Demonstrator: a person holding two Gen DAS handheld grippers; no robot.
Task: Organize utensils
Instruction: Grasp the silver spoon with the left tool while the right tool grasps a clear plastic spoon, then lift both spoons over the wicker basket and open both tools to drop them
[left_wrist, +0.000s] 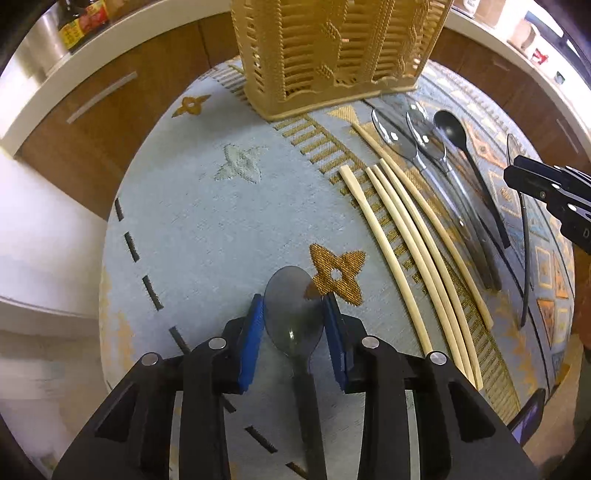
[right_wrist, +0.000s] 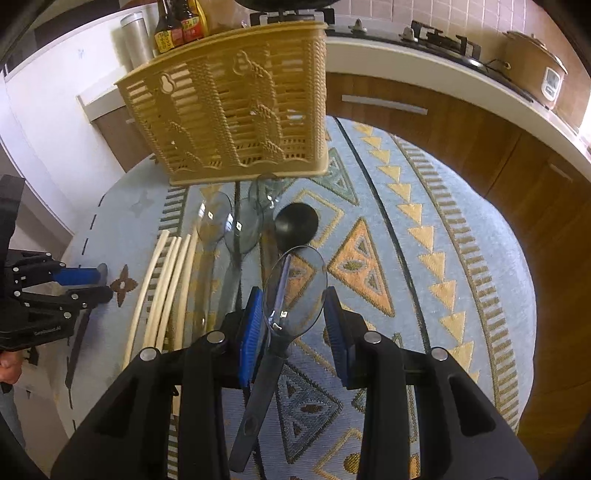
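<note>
A tan slotted utensil basket stands at the far edge of the patterned table; it also shows in the right wrist view. My left gripper has its blue pads against the bowl of a smoky translucent spoon. My right gripper has its pads around the bowl of another translucent spoon, its dark handle running back under the gripper. Several pale chopsticks, two clear spoons and a black spoon lie in a row between the grippers.
The round table has a blue and gold woven cloth. Wooden cabinets and a white counter with sauce bottles, a stove and a rice cooker curve behind it. A dark object lies at the table's right edge.
</note>
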